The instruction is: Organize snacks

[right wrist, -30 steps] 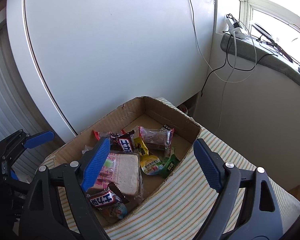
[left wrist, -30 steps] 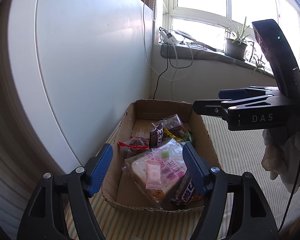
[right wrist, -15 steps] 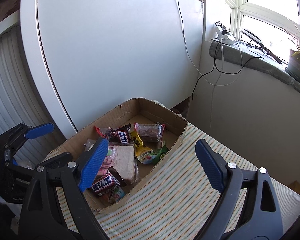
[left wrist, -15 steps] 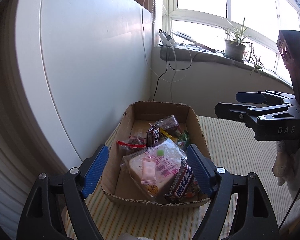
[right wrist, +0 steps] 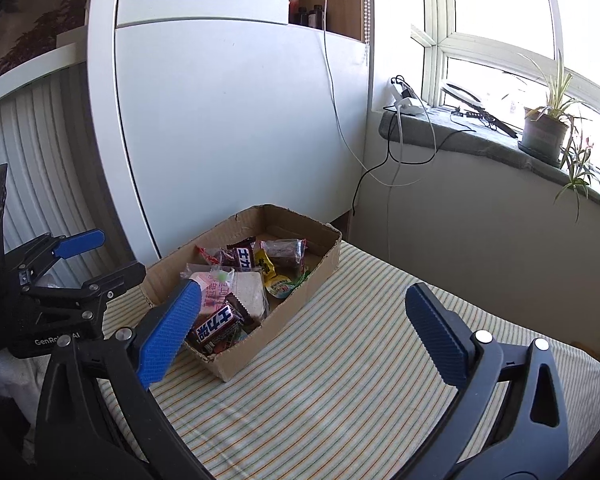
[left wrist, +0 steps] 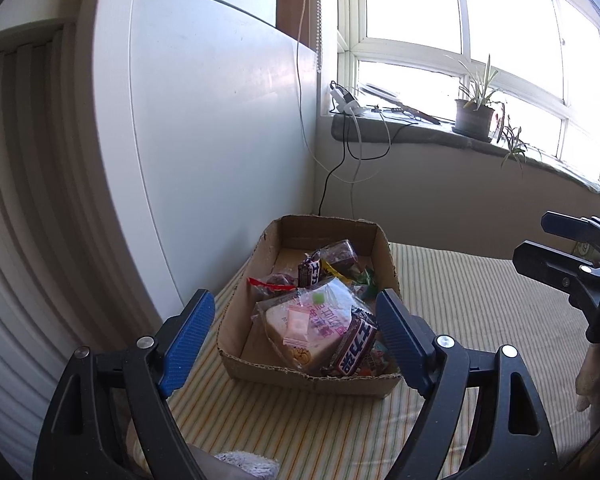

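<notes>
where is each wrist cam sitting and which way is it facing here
Left wrist: sits behind the open left gripper, facing the cardboard box of snacks end-on; the right gripper juts in at right.
Right wrist: sits behind the open right gripper, to the box's right, facing the striped cloth; the left gripper shows at left.
Shared: box, white panel, potted plant.

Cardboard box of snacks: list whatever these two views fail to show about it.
- Box floor: hidden in both views under the piled packets.
- Packets beneath the bagged bread: covered by it in both views.
- Small print on the yellow packet: too small to read in the right wrist view.
- Box's near corner: blocked by the right gripper's left finger.
</notes>
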